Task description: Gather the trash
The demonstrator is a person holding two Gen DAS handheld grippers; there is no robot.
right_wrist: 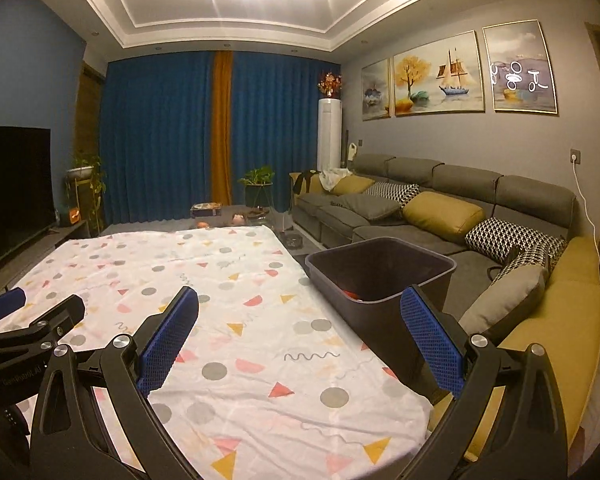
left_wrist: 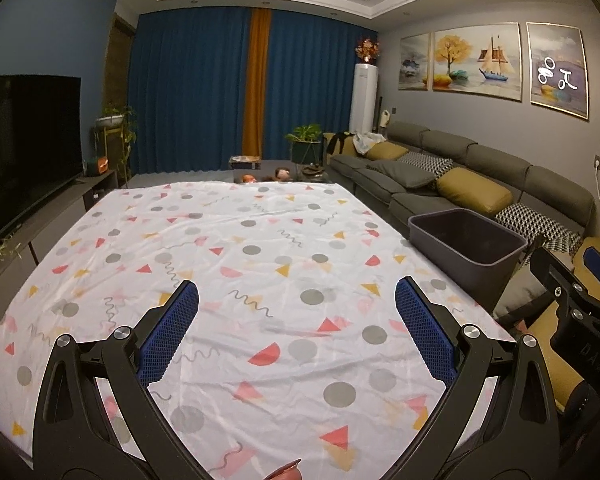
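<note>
My left gripper (left_wrist: 296, 300) hovers open over a table covered with a white cloth (left_wrist: 228, 248) printed with triangles and dots; nothing lies between its blue pads. A reddish bit of trash (left_wrist: 286, 472) peeks in at the bottom edge of the left wrist view, below the jaws. A dark grey bin (left_wrist: 466, 250) stands at the table's right edge. My right gripper (right_wrist: 300, 306) is open too, near that bin (right_wrist: 380, 276), and something orange-red (right_wrist: 350, 294) lies inside it. Each gripper shows at the edge of the other's view: the right gripper (left_wrist: 572, 292), the left gripper (right_wrist: 28, 316).
A long grey sofa (right_wrist: 440, 216) with yellow and patterned cushions runs along the right wall, close behind the bin. A television (left_wrist: 24, 148) on a low cabinet is at the left. Blue curtains, potted plants and small items on the floor lie beyond the table's far end.
</note>
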